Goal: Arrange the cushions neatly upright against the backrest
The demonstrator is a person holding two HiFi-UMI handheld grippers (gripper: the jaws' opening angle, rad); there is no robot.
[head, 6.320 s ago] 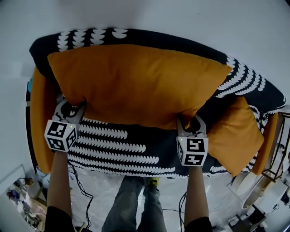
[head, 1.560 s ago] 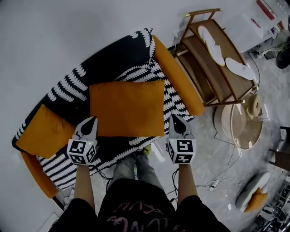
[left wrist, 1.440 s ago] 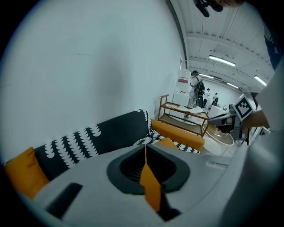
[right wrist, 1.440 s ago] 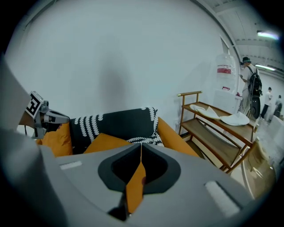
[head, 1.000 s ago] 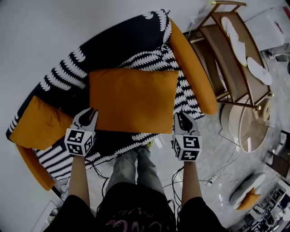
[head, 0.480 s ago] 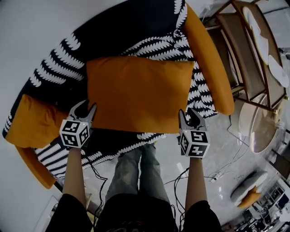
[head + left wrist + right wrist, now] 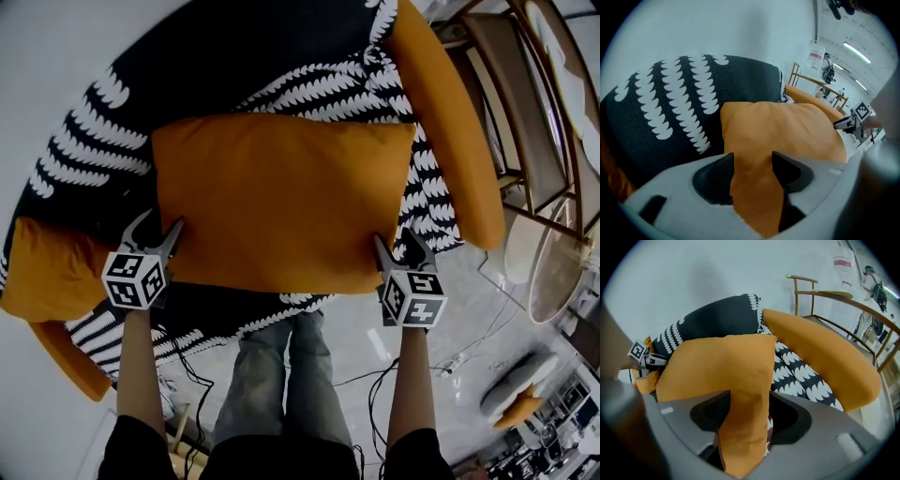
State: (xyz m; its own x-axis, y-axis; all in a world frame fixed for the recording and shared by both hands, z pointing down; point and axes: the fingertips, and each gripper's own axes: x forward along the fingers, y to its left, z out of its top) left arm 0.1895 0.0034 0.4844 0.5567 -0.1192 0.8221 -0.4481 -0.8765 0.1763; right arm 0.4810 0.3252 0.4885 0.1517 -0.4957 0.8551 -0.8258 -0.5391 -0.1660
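Big orange cushion (image 7: 281,202) lies with its broad face up across the patterned sofa seat (image 7: 319,89). Its far long edge points toward the dark backrest (image 7: 234,42) and its near edge hangs at the seat front. From here I cannot tell how much it leans on the backrest; it looks more laid than stood. A smaller orange cushion (image 7: 47,267) sits at the sofa's left end, well apart from the orange armrest (image 7: 450,122) on the right. The left hand-held gripper (image 7: 157,223) is at the near left corner and the right hand-held gripper (image 7: 395,242) at the near right corner. Both sets of jaws have just been opening and now stand spread and loosened. A cushion corner still bulges between each pair, slack rather than pinched. Step in hand, as I judge it: letting go of the big cushion after placing it. Next move calls for drawing both hand-held grippers straight back off the corners without dragging the fabric. If it is still lying low, tip it up against the backrest. The small cushion probably wants the same.
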